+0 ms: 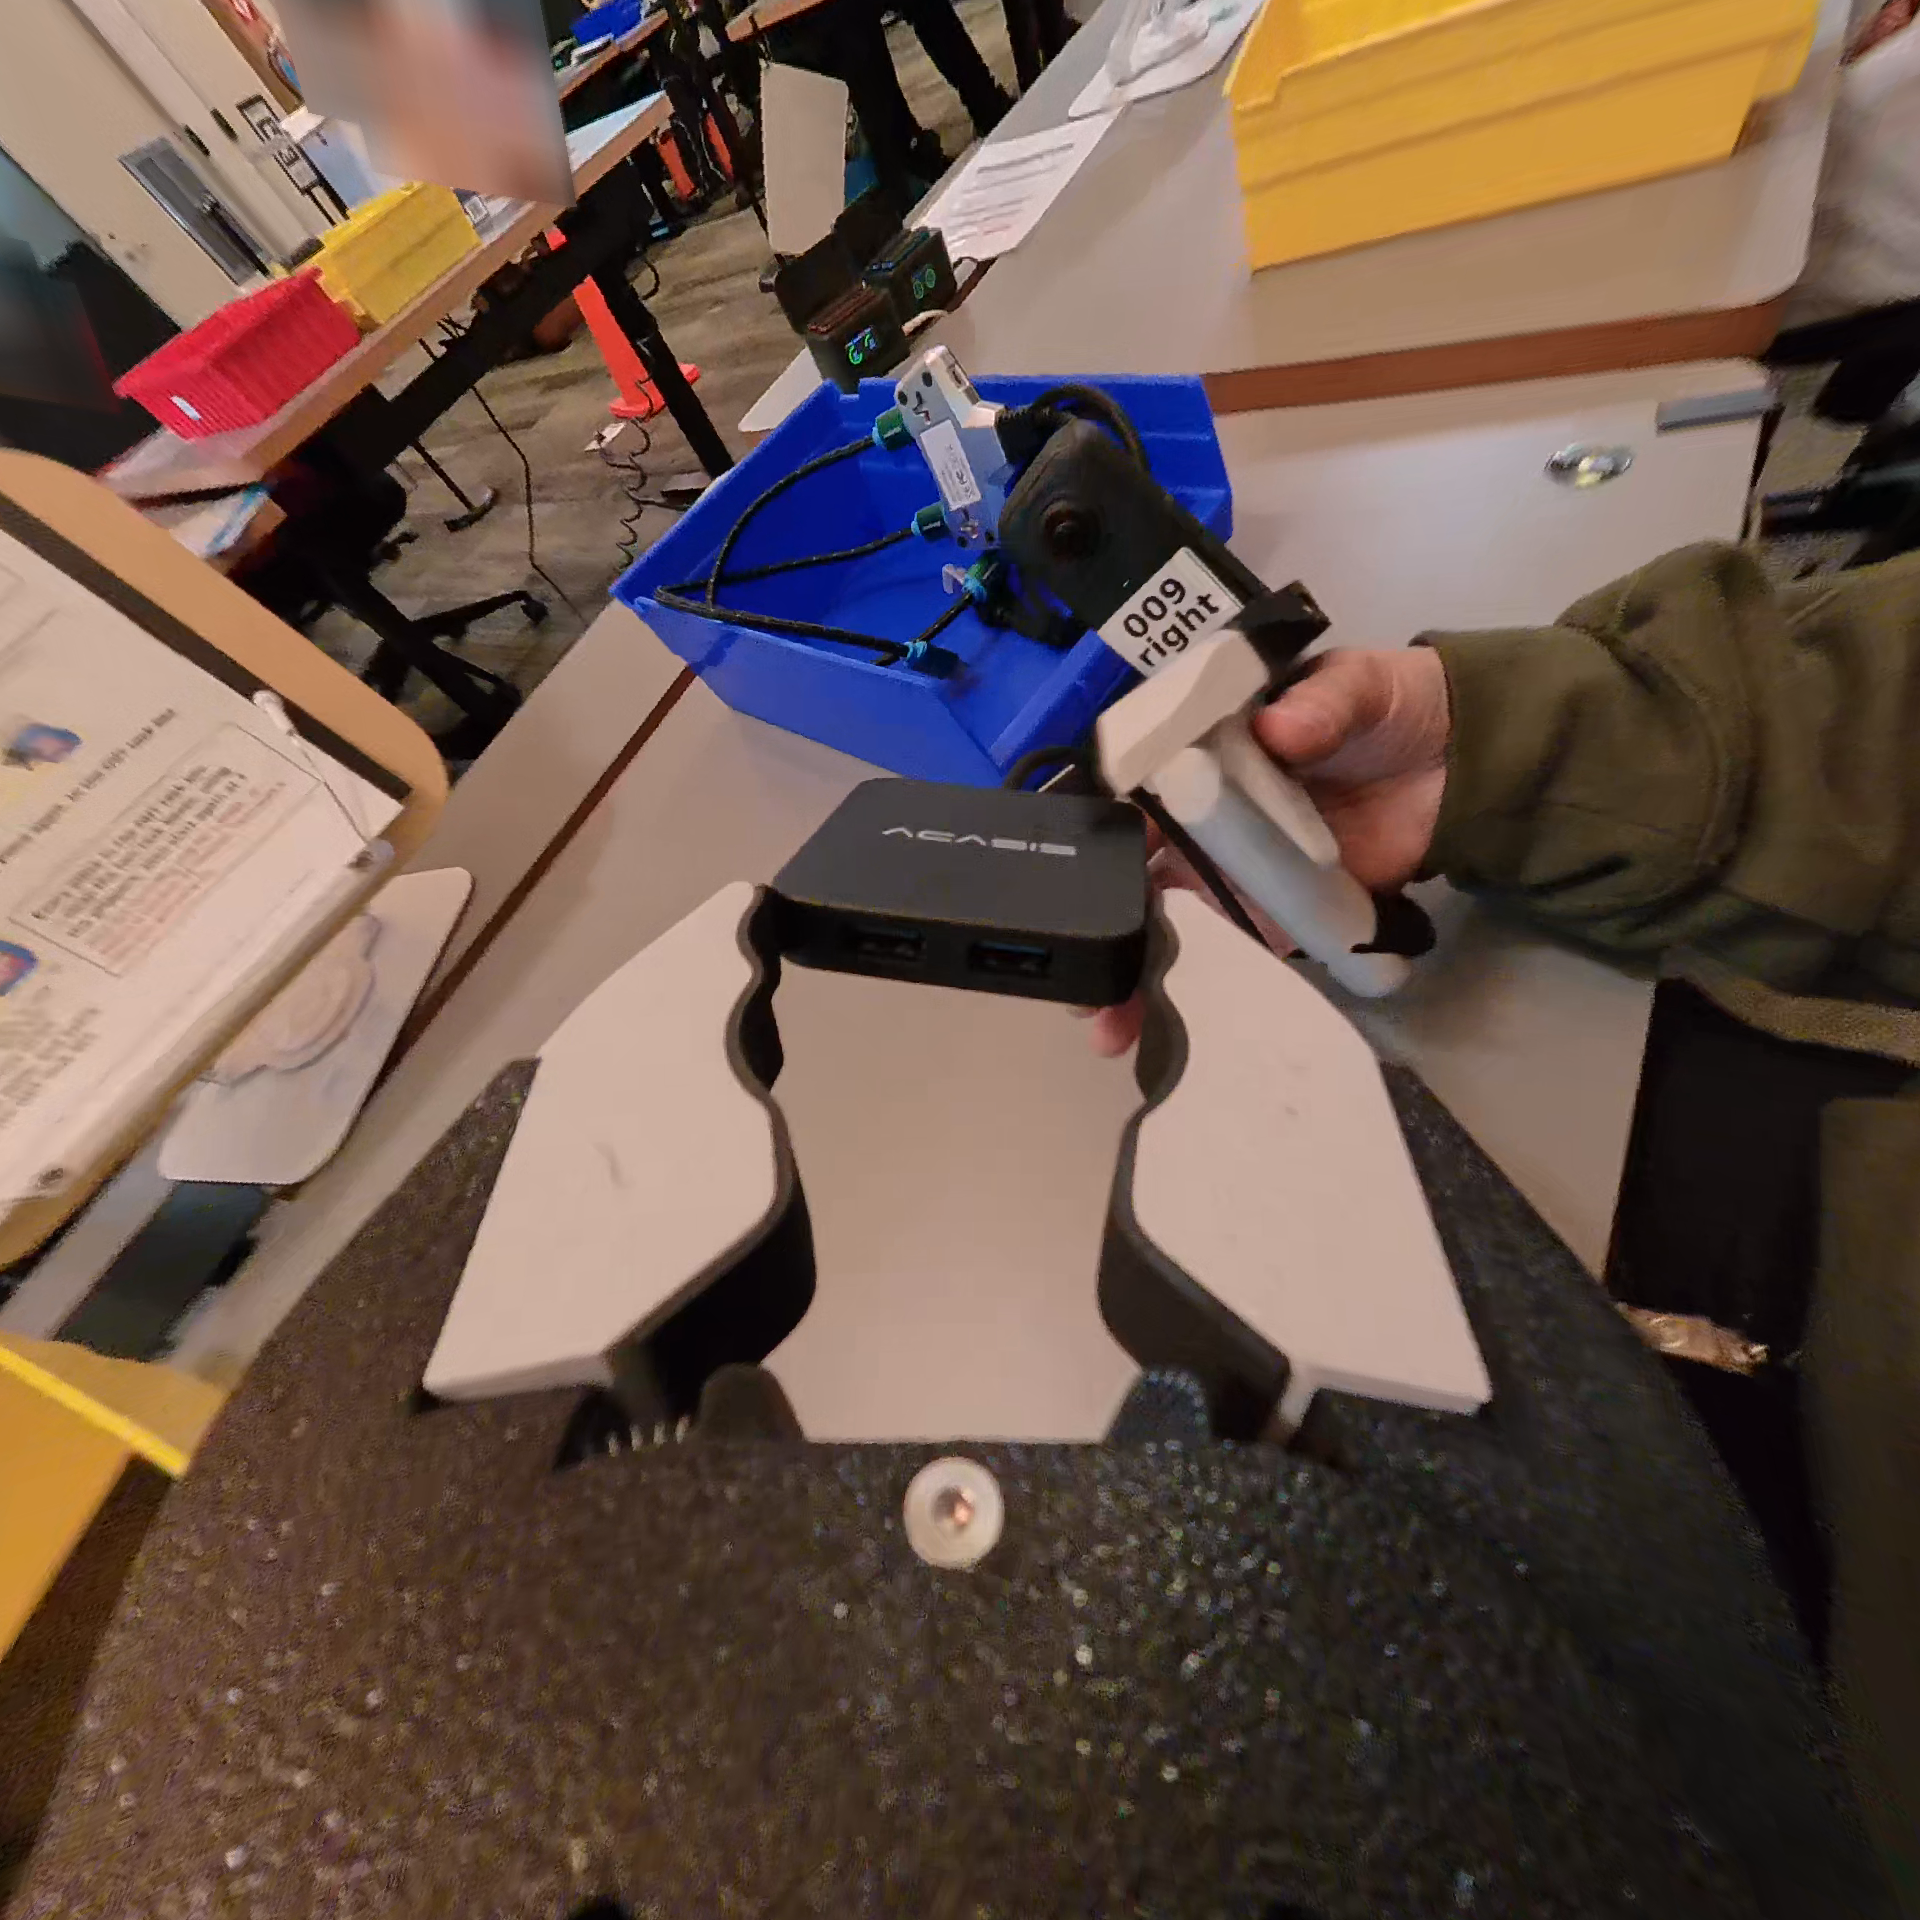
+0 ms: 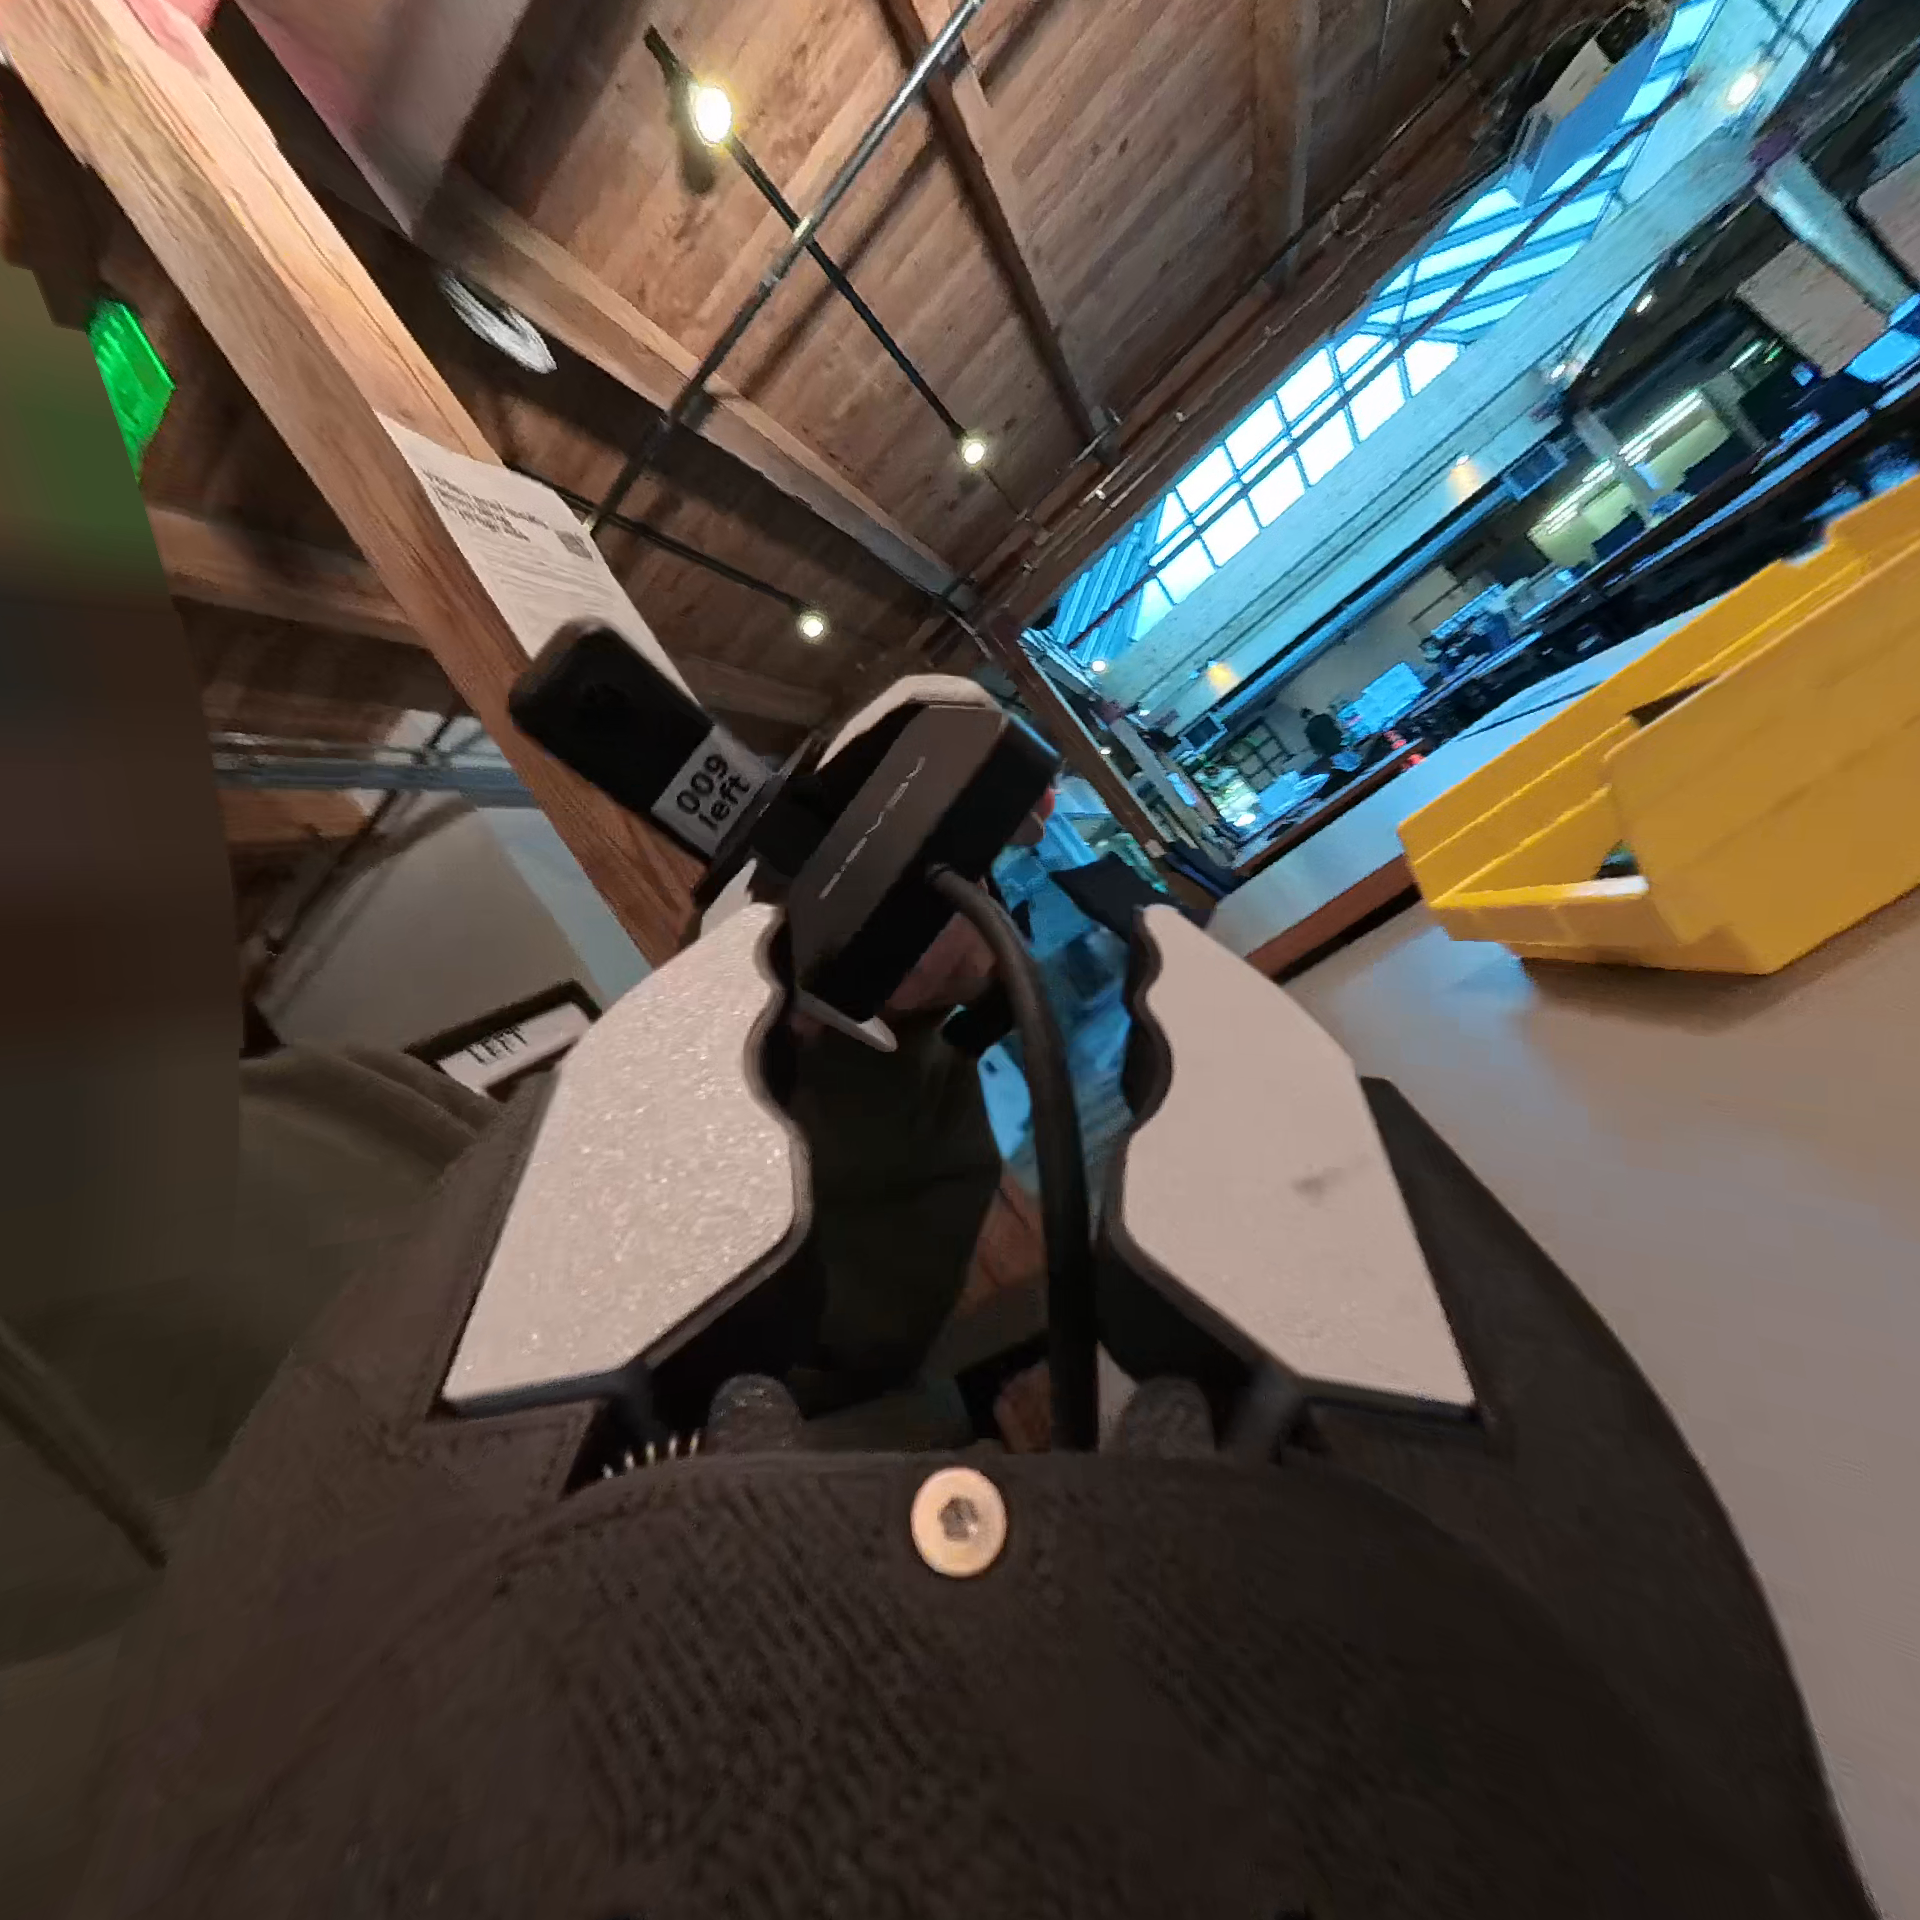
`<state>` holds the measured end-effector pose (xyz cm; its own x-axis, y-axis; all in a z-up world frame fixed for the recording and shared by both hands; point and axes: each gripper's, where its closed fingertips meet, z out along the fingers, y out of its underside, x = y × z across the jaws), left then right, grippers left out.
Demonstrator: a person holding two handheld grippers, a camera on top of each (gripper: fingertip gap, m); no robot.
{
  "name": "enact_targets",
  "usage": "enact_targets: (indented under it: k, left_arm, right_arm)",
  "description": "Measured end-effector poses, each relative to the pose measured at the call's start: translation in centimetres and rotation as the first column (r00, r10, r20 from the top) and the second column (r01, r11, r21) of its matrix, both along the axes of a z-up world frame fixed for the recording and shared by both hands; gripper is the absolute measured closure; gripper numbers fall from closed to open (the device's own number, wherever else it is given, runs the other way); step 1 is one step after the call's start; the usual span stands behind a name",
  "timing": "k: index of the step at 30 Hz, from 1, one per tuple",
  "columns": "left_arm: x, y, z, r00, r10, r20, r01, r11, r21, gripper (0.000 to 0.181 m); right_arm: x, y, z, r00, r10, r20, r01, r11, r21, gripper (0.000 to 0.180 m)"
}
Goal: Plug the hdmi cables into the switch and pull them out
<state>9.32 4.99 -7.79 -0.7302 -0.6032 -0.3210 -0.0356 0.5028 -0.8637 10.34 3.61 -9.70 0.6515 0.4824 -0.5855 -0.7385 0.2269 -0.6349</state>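
My left gripper (image 1: 961, 935) is shut on a black square switch (image 1: 966, 862), pinching its sides and holding it above the table with two ports facing me. In the right wrist view the same switch (image 2: 904, 821) stands on edge just ahead of my right gripper (image 2: 956, 956), whose jaws are wide apart. The switch's black cable (image 2: 1060, 1143) runs down between the right fingers without being pinched. The right gripper's handle (image 1: 1236, 821) sits in a hand behind the switch, and its fingertips are hidden there.
A blue bin (image 1: 831, 675) behind the switch holds braided cables (image 1: 769, 613) and a white adapter (image 1: 945, 447) with green plugs. Yellow bins (image 1: 1507, 114) stand at the back right and also show in the right wrist view (image 2: 1683, 831). A paper sign stand (image 1: 156, 831) is at the left.
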Motion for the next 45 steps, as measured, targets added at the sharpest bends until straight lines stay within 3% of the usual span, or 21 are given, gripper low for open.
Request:
enact_targets:
  k: [3,8,13,18,20,25,33,35,37,40,43,45]
  left_arm:
    - [-0.1,0.4,0.1,0.997,-0.038,-0.063,0.028,0.988,-0.155,0.114]
    - [-1.0,0.7,0.4,0.974,-0.172,-0.148,0.102,0.916,-0.388,0.114]
    - [-1.5,0.5,0.5,0.970,-0.221,-0.105,0.155,0.887,-0.434,0.115]
    - [-1.6,0.2,0.7,0.969,-0.230,-0.090,0.162,0.868,-0.469,0.115]
    - [-1.8,0.1,0.7,0.965,-0.245,-0.090,0.173,0.859,-0.482,0.115]
    - [-2.0,0.0,0.7,0.967,-0.252,-0.046,0.204,0.867,-0.454,0.115]
    - [-2.3,-0.2,-0.1,0.966,-0.256,-0.041,0.218,0.889,-0.402,0.114]
    - [-3.1,-0.4,0.4,0.945,-0.318,-0.080,0.250,0.856,-0.452,0.111]
    - [-2.5,0.3,1.1,0.938,-0.297,-0.181,0.156,0.825,-0.543,0.099]
    - [-1.2,1.5,0.5,0.856,-0.291,-0.428,-0.046,0.780,-0.624,0.101]
    - [-2.3,0.8,-0.8,0.633,-0.450,-0.630,-0.140,0.734,-0.665,0.108]
    - [-2.7,0.2,-1.7,0.516,-0.513,-0.686,-0.190,0.712,-0.676,0.125]
  right_arm:
    - [-0.4,-0.4,0.7,0.988,-0.086,0.131,0.086,0.996,0.003,0.099]
    - [-0.9,-0.8,1.3,0.912,-0.211,0.351,0.225,0.974,0.001,0.087]
    - [-1.1,-0.2,1.7,0.825,-0.290,0.486,0.335,0.942,-0.006,0.087]
    - [-1.7,1.1,0.6,0.668,-0.299,0.682,0.442,0.896,-0.040,0.090]
    - [-2.2,1.2,0.6,0.617,-0.294,0.730,0.446,0.895,-0.017,0.109]
    - [-2.8,0.7,1.8,0.695,-0.304,0.652,0.375,0.926,0.031,0.108]
    - [-2.9,0.8,1.0,0.673,-0.276,0.686,0.363,0.932,0.019,0.113]
    - [-3.4,0.3,1.0,0.680,-0.245,0.691,0.317,0.948,0.025,0.113]
    - [-2.9,-0.2,0.9,0.671,-0.257,0.695,0.334,0.942,0.026,0.113]
    - [-2.4,-0.7,0.5,0.615,-0.268,0.742,0.374,0.927,0.026,0.113]
    - [-2.5,-0.9,-0.3,0.527,-0.240,0.816,0.395,0.918,0.015,0.113]
    - [-3.0,-0.9,-0.9,0.488,-0.203,0.849,0.385,0.923,-0.001,0.113]
